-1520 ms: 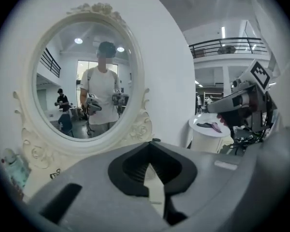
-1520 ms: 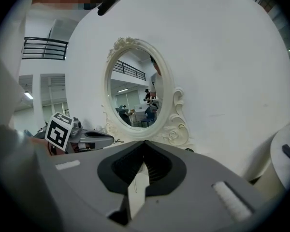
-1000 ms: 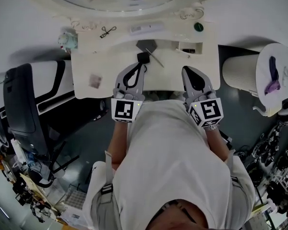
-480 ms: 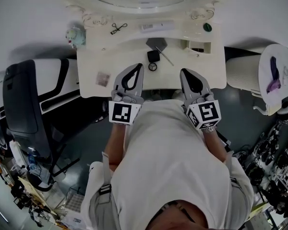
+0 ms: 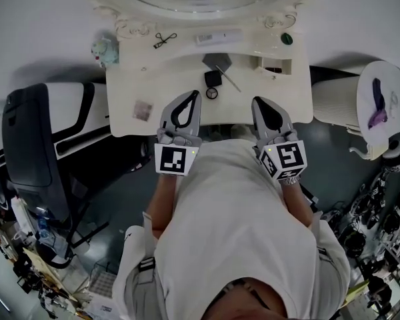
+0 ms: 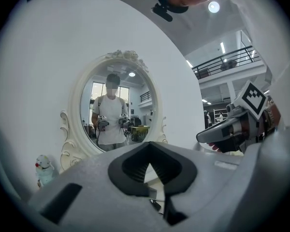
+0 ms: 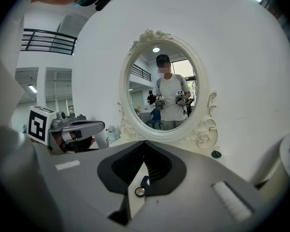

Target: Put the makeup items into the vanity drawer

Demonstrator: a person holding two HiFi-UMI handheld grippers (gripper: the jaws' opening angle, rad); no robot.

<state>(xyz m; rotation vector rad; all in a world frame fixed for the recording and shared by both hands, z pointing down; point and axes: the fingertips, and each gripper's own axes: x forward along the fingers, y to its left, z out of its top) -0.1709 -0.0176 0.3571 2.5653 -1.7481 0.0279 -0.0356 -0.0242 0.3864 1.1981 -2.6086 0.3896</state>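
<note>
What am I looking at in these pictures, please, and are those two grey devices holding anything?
A person stands at a white vanity table, holding a hand-held left gripper and right gripper. One camera on the person's head looks down. Another rides on each gripper and looks along its fingers towards the mirror. On the table lie a black square case, a small round item, a thin stick and a scissor-like tool. Both grippers' fingers are closed on nothing.
</note>
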